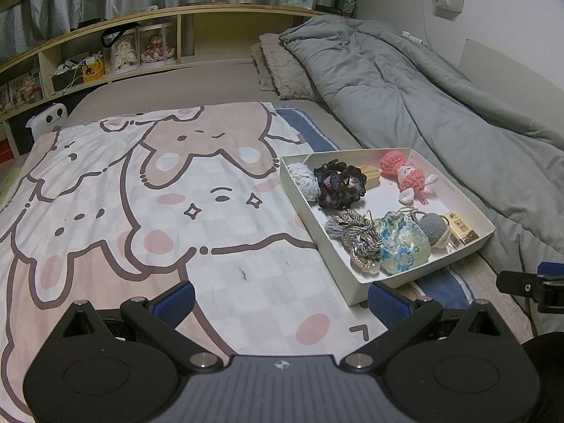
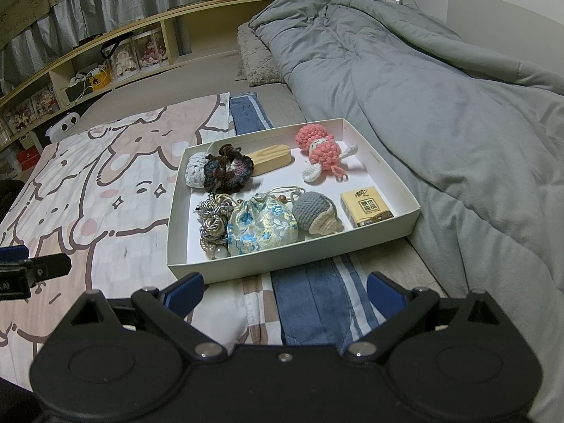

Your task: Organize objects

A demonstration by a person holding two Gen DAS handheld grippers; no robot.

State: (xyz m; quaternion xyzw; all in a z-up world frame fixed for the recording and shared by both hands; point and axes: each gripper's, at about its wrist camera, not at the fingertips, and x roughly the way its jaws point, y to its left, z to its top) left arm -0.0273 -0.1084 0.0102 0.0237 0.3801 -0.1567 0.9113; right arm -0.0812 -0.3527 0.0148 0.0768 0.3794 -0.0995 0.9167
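Right wrist view, right gripper (image 2: pixel 283 290) spread wide and empty just short of the white box (image 2: pixel 289 257), left gripper (image 1: pixel 280 303) wide open too, gripping nothing, box on the cartoon blanket (image 1: pixel 141 194) holding one floral pouch (image 2: pixel 262 225), one pink crochet doll (image 2: pixel 322 153), one tissue pack (image 2: pixel 366 208), two scrunchies.
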